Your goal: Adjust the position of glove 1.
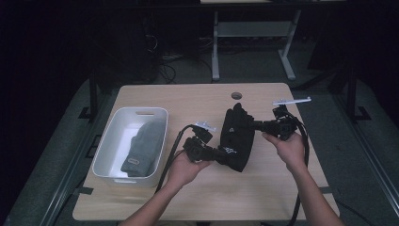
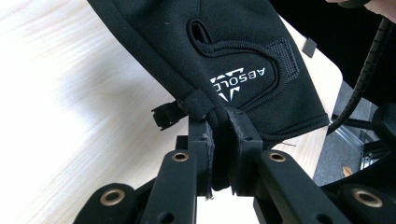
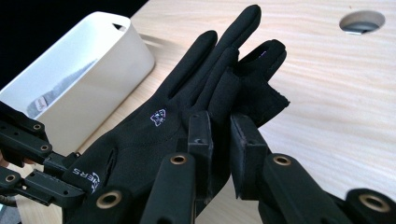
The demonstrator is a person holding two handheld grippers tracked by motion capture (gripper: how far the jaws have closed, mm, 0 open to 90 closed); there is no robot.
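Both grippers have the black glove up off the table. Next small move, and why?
Probably carry the black glove left toward the white bin. The left gripper is shut on its cuff and the right gripper on its finger end, so it hangs between them, and a grey beanie already lies in that bin.

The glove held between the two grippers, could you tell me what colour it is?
Black, with small white lettering near the cuff; the glove shows best in the left gripper view.

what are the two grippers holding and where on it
Both hold one black glove: the left gripper is shut on its cuff edge, the right gripper is shut on the finger end.
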